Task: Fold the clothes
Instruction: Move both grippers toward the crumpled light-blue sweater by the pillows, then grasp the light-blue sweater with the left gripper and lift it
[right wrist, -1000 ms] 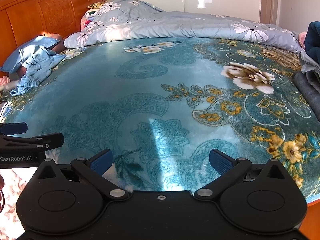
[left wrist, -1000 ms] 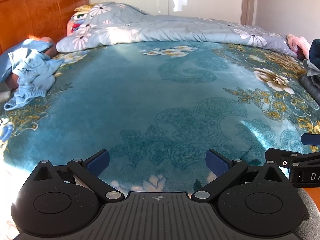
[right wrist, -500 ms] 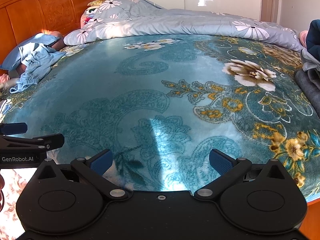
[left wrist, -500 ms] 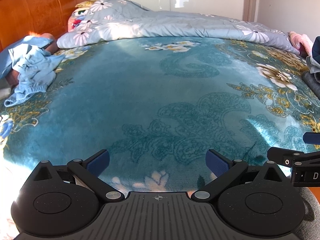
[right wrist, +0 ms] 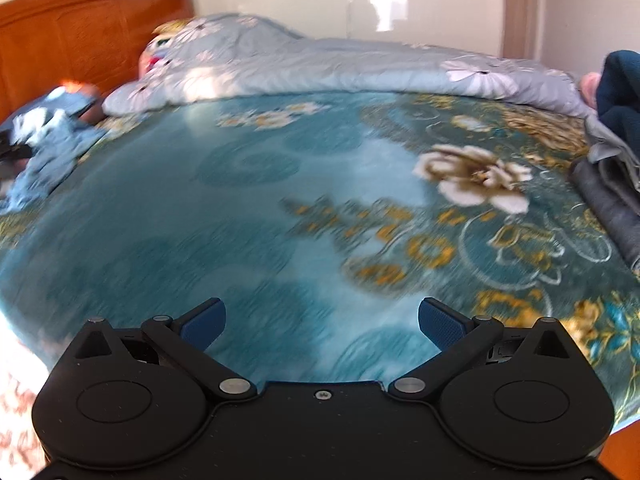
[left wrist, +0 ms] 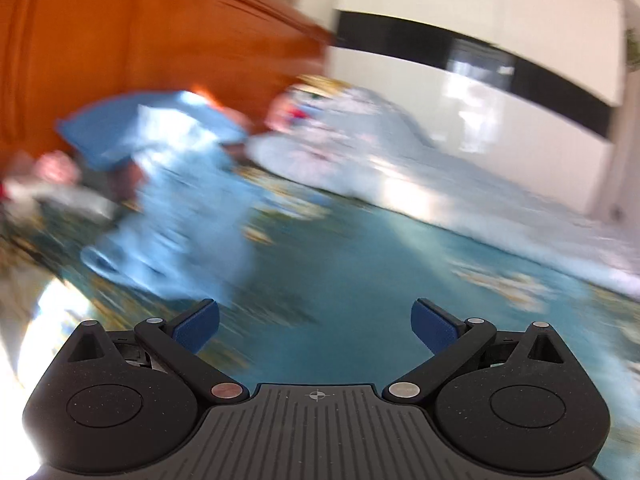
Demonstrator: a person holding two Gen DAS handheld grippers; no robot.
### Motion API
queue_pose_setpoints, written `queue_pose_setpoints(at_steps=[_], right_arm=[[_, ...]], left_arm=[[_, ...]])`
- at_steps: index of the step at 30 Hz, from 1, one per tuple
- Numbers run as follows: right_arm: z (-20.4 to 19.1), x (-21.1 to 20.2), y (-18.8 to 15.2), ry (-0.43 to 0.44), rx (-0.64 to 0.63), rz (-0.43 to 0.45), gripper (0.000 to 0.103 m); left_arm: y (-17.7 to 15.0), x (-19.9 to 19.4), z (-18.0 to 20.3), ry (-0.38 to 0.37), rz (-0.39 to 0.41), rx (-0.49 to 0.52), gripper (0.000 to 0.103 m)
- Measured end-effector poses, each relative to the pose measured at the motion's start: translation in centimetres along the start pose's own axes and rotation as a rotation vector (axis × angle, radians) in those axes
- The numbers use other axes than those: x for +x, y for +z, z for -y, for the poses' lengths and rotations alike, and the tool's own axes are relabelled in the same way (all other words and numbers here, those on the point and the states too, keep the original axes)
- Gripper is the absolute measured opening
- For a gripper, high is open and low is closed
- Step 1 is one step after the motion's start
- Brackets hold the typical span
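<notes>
— What lies ahead of your left gripper (left wrist: 315, 325)?

— Its jaws stand wide apart with nothing between them. The light blue garment (left wrist: 180, 216) lies crumpled ahead and to the left of the left finger, blurred. A blue pillow (left wrist: 120, 128) sits beyond it against the wooden headboard (left wrist: 120, 40).

— And your right gripper (right wrist: 322, 326)?

— Also spread apart and holding nothing, over the teal floral blanket (right wrist: 280, 208). The same garment (right wrist: 44, 152) is far off to the left of its fingers.

— Anything around it?

— A grey flowered quilt (right wrist: 320, 68) is bunched along the far side ahead. Dark folded clothes (right wrist: 612, 184) are stacked at the right, well apart from the right finger. Nothing rests on the blanket between fingers and garment.
</notes>
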State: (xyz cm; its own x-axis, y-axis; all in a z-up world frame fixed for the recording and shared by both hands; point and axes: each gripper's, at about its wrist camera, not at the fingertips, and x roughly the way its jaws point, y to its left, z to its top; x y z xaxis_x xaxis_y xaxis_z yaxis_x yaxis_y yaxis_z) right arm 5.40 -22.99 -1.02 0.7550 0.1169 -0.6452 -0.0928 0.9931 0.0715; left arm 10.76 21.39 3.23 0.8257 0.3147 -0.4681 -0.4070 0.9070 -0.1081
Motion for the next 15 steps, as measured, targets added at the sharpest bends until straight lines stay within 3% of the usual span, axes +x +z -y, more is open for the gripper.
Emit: queue_pose_setpoints(at_steps=[4,11,12,15], right_arm=[[1.0,1.4,0.6,-0.019,0.041,0.03,0.102],[1.0,3.8,1.0,-0.021,0.029,-0.007,0.102],[0.9,4.0,1.1,-0.021,0.018,-0.007,0.102],[0.7,4.6,1.6,-0.033,-0.002,-0.009,0.102]], left_arm=[[1.8,6.1,-3.1,0.226,-0.079,0.068,0.102],[2.9,13.2,-6.0,0.34,-0.098,0.085,0.097],[3.2,14.0,-6.1,0.352,-0.105,0.092,0.093],[3.5,16.2,-6.7,0.37,-0.142,0.103,0.054]])
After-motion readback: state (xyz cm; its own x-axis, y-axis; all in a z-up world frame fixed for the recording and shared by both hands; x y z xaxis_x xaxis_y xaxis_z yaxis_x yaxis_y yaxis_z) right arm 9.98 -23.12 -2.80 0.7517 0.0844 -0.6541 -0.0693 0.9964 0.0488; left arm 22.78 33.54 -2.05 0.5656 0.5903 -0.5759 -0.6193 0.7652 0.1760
